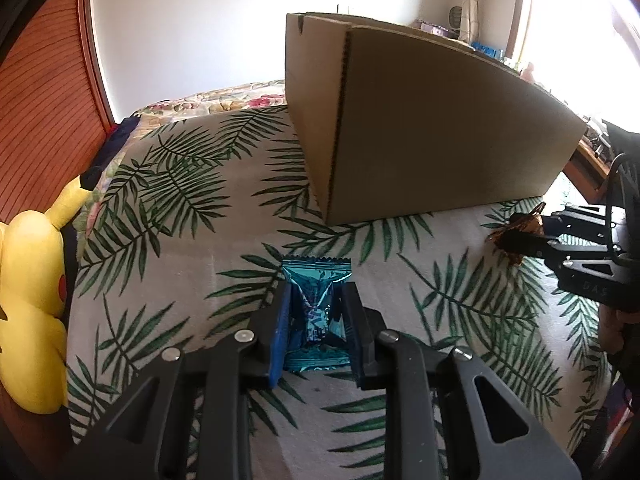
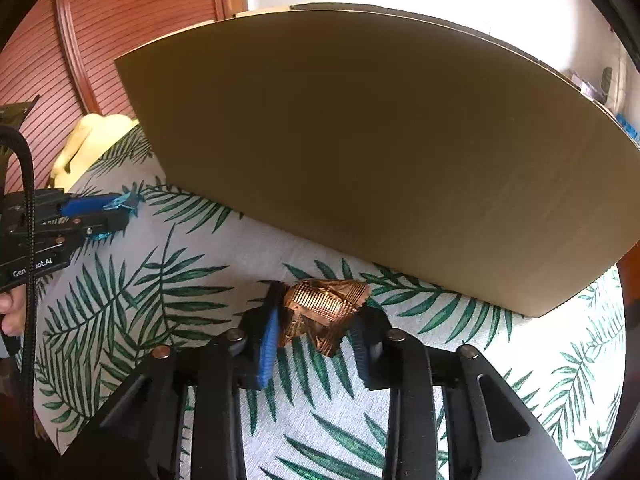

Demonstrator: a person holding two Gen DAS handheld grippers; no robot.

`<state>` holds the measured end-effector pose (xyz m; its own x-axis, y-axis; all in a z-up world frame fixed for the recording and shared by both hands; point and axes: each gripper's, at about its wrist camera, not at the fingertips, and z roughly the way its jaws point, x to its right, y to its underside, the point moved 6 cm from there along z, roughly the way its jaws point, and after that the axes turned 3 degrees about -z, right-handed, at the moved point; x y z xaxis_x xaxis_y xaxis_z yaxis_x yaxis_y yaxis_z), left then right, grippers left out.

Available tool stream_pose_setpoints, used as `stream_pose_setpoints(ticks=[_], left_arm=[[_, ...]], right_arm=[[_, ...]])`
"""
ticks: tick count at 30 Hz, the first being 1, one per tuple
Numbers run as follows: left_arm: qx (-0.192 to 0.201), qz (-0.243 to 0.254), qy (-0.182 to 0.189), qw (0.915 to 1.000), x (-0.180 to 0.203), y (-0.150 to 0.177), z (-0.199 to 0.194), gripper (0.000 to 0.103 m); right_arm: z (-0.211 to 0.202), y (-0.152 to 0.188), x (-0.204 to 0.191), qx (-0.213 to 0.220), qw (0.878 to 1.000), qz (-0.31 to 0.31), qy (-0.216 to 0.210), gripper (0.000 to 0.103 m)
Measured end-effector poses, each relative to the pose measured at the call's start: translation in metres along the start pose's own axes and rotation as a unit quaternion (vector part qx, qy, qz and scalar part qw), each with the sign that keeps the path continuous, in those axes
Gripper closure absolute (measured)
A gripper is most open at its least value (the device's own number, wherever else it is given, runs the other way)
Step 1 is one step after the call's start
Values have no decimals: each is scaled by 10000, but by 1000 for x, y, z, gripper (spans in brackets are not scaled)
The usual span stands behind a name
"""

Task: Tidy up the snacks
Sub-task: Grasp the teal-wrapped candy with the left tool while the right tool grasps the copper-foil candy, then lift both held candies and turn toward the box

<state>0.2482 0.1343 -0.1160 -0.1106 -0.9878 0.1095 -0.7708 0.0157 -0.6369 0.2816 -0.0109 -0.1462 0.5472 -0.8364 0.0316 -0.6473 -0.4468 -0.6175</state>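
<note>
Left gripper [image 1: 316,312]: nearest the left wrist camera; jaws clamped on a crinkled teal foil snack packet [image 1: 316,300], blue pads pressing both long sides.
Teal packet position: pinched at its middle, serrated end pointing toward the box; raised off or resting on the cloth, cannot tell which.
Right gripper [image 2: 320,320]: jaws closed on a crumpled copper-brown foil snack wrapper [image 2: 324,312], squeezed into a bent wedge.
Copper wrapper position: held just short of the box's near wall, toward the right edge of the cloth; also visible at the right of the left wrist view [image 1: 516,236].
Surface: white cloth printed with green palm leaves [image 1: 192,184], covering a bed or cushion; no loose snacks visible on it.
Box: tall plain brown cardboard box [image 1: 432,128] standing on the far part of the cloth, near wall facing both grippers, open top above camera level, inside hidden.
Beyond: yellow plush toy [image 1: 28,312] off the left edge of the cloth; red-brown slatted door [image 1: 44,96] behind it.
Step in hand: likely carrying, both snacks gripped and the box not yet reached.
Next move calls for: lifting each packet above the box rim, moving over the opening, then releasing; tall wall demands clear height first.
Risk: thin foil slipping from the pads during the lift.
</note>
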Motion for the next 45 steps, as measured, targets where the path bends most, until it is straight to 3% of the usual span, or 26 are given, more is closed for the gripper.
stream_pose_setpoints(ticks=[16, 45], left_arm=[[215, 96, 232, 9995, 39, 4, -30, 79], [819, 548, 468, 9940, 121, -24, -91, 79]], right_arm=[[-55, 21, 4, 361, 9988, 189, -266, 76], [-133, 43, 22, 999, 9937, 508, -92, 75]])
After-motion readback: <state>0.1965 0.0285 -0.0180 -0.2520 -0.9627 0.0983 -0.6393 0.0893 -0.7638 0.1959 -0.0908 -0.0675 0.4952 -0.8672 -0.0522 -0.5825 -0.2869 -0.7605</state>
